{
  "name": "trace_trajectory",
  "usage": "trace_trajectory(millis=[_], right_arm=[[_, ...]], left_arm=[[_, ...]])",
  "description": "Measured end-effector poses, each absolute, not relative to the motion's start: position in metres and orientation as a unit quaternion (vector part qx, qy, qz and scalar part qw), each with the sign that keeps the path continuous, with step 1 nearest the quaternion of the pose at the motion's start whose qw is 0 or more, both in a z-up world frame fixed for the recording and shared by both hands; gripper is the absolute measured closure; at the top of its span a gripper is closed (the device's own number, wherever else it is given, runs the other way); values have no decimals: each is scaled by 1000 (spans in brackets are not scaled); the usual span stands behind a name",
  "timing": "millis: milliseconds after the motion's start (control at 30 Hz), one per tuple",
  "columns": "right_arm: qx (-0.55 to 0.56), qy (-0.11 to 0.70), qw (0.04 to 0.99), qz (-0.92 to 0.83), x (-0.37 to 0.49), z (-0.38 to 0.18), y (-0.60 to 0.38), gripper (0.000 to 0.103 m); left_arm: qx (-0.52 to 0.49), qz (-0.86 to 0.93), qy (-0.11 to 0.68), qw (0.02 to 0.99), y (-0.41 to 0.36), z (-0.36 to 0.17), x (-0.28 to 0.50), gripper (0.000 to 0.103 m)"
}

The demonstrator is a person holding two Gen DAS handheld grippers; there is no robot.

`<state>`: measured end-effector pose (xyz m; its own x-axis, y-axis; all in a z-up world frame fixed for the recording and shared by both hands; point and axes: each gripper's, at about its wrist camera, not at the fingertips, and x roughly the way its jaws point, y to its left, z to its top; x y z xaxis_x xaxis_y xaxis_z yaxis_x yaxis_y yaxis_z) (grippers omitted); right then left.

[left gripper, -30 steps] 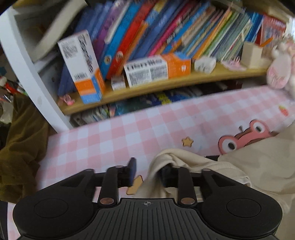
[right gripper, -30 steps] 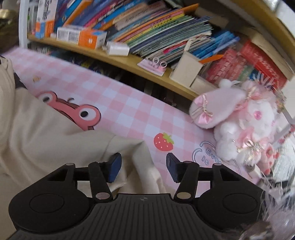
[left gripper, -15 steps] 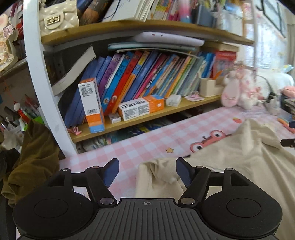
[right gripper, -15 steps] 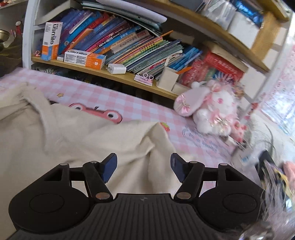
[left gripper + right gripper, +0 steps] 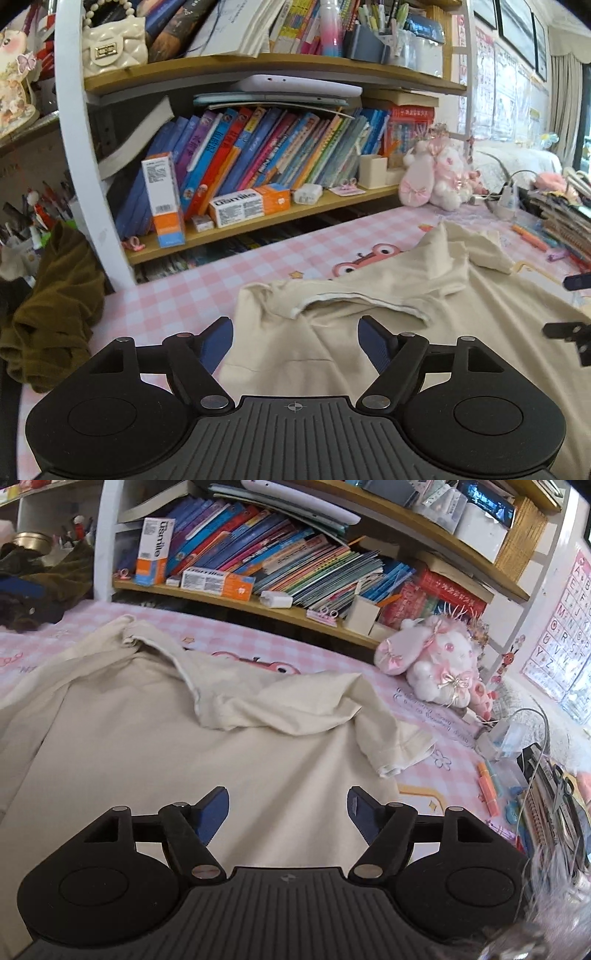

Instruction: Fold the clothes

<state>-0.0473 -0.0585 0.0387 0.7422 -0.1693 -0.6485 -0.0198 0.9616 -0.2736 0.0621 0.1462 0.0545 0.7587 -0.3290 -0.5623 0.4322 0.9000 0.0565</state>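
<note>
One cream cotton shirt (image 5: 155, 746) lies spread on the pink checked tablecloth (image 5: 173, 295), collar edge turned over, right sleeve (image 5: 388, 734) bunched. Left gripper (image 5: 295, 341) and right gripper (image 5: 286, 812) hover above it, jaws opening, nothing pinched. No real fold made yet, I'd say; nearly everything's left.

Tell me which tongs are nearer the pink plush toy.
Right. The right tongs, opening and empty, sit over the cream garment on the pink plush toy's side; the left tongs, opening and empty, are at the far end.
</note>
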Motion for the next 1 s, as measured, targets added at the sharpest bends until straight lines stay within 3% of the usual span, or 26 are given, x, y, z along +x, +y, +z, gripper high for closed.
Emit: trace_trajectory(millis=[1000], right_arm=[[-116,374,920,-38,-51,30,-74,32]], left_arm=[[100,-206,289,930,128,55,67,26]])
